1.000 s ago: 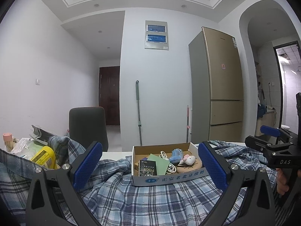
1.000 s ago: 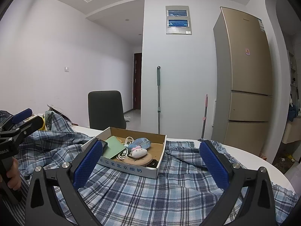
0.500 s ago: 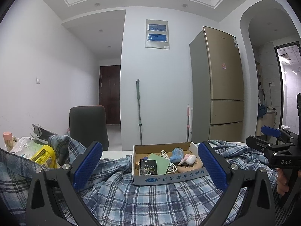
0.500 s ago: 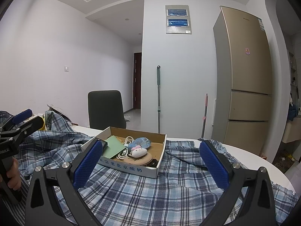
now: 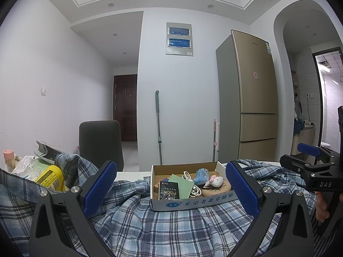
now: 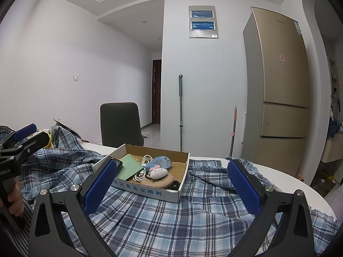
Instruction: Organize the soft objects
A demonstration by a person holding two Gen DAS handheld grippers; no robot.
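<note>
A blue plaid shirt [image 5: 163, 224] [image 6: 182, 218] lies spread and rumpled over the white table. On it rests an open cardboard box [image 5: 188, 202] [image 6: 150, 189] with a small pink-and-white plush toy [image 5: 215, 181] [image 6: 158, 172], a blue soft item [image 5: 201, 174] [image 6: 160, 161], a white cable, a green card and a black packet. My left gripper [image 5: 170, 189] hovers open over the shirt, its blue pads framing the box. The right gripper [image 6: 171, 184] is open too, just above the cloth. Each gripper shows at the edge of the other's view, held by a hand.
A yellow container [image 5: 50, 177] and bags sit at the table's left end. A dark chair [image 6: 121, 124] stands behind the table. Beyond are a gold fridge [image 6: 280, 90], two mop handles against the wall, and the table's round edge [image 6: 300, 184] on the right.
Nearly nothing: the left wrist view has tipped up a trifle, and the right view is unchanged. Both grippers stay open.
</note>
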